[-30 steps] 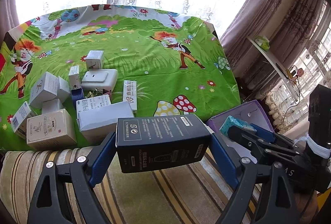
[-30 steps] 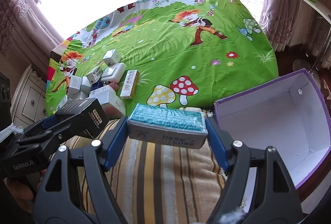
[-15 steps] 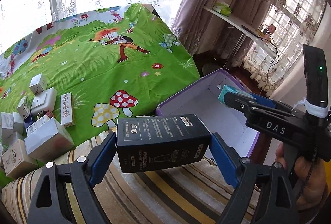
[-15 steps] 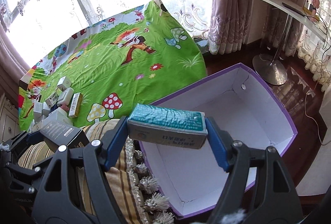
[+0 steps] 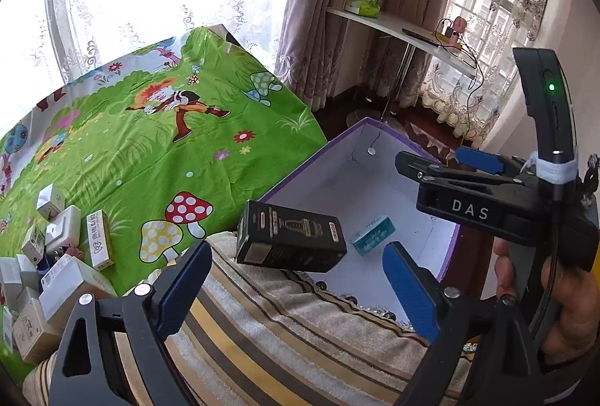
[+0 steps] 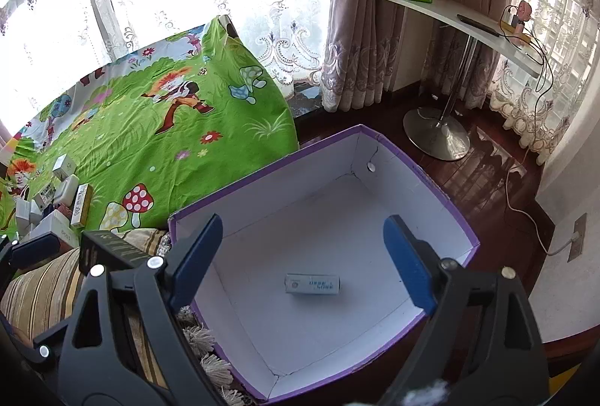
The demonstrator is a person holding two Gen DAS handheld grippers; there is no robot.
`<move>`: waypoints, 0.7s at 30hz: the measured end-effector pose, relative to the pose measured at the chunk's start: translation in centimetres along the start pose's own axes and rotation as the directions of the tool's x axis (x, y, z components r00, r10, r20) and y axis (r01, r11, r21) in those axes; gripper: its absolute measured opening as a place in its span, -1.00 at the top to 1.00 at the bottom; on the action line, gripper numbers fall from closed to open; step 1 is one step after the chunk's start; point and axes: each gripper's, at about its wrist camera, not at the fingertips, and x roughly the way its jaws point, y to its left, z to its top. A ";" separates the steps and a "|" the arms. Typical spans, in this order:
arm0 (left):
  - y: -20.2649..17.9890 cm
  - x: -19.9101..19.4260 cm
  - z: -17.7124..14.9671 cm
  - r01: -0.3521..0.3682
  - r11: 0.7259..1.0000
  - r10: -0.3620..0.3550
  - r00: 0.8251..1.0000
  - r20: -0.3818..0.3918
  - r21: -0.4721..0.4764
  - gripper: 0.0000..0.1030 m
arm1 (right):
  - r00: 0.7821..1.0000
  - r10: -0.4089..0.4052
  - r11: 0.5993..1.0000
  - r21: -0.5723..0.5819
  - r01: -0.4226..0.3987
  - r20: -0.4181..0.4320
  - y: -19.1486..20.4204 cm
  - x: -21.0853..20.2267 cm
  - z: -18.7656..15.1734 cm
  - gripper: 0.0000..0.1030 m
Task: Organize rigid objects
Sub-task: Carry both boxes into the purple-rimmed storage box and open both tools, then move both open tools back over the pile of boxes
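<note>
Left wrist view: half a second ago the black box (image 5: 290,243) was clamped between the left tongs (image 5: 296,278); now it hangs free just above them, tilted, touching neither pad, over the near edge of the purple bin (image 5: 307,166). These tongs are opening. The teal box (image 5: 373,234), earlier gripped by the right tongs (image 5: 446,162), now lies on the bin's white floor right of centre. At lower left a heap of small cartons (image 5: 56,263) sits on the green cartoon bedsheet (image 5: 150,151); a striped blanket (image 5: 285,338) fills the foreground under the tongs. A hand (image 5: 562,301) at the right edge grips the right tool's handle.

Right wrist view: the right tongs (image 6: 303,259) are empty and opening, pads spread well apart; the teal box (image 6: 312,284) that they held before rests flat on the bin's (image 6: 431,181) floor, centre frame, between the pads and below them. The black box (image 6: 112,250) shows at middle left, partly hidden by the tongs' frame. Both tongs point steeply downward towards the bin.
</note>
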 end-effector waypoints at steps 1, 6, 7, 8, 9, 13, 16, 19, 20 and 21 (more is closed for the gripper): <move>0.1 -0.2 0.0 0.003 1.000 -0.003 1.000 0.011 -0.002 -0.82 | 1.000 -0.009 1.000 -0.003 0.009 0.009 0.0 -0.2 0.1 -0.78; 1.4 -1.5 0.0 0.045 0.998 -0.041 0.995 0.091 -0.047 -0.82 | 0.999 -0.017 1.000 0.008 0.016 0.047 -0.1 -1.1 0.5 -0.79; 1.8 -1.8 -0.1 0.069 0.996 -0.063 0.993 0.100 -0.061 -0.82 | 0.999 -0.016 1.000 0.010 0.015 0.050 -0.1 -1.2 0.5 -0.79; 2.1 -2.0 -0.1 0.077 0.994 -0.068 0.992 0.105 -0.077 -0.82 | 0.999 -0.010 1.000 0.012 0.009 0.050 -0.1 -1.3 0.6 -0.79; 2.3 -2.2 -0.2 0.075 0.994 -0.065 0.991 0.114 -0.085 -0.82 | 0.999 0.007 1.000 0.019 -0.008 0.047 -0.1 -1.4 0.6 -0.79; 3.3 -2.8 -0.2 0.087 0.990 -0.074 0.990 0.117 -0.109 -0.82 | 0.992 0.106 0.993 0.043 -0.109 0.064 0.2 -2.1 0.7 -0.79; 4.1 -3.5 -0.4 0.135 0.982 -0.115 0.983 0.146 -0.132 -0.82 | 0.991 0.115 0.993 0.022 -0.117 0.074 1.1 -2.6 0.9 -0.79; 4.8 -4.2 -0.5 0.120 0.983 -0.097 0.982 0.163 -0.142 -0.82 | 0.988 0.139 0.990 -0.002 -0.139 0.062 2.2 -2.8 1.1 -0.79; 5.2 -4.5 -0.6 0.111 0.982 -0.085 0.982 0.171 -0.150 -0.82 | 0.987 0.151 0.989 -0.011 -0.151 0.058 2.5 -2.9 1.2 -0.79; 5.5 -4.7 -0.7 0.106 0.982 -0.077 0.981 0.178 -0.159 -0.82 | 0.987 0.153 0.988 -0.020 -0.152 0.056 2.9 -3.0 1.3 -0.79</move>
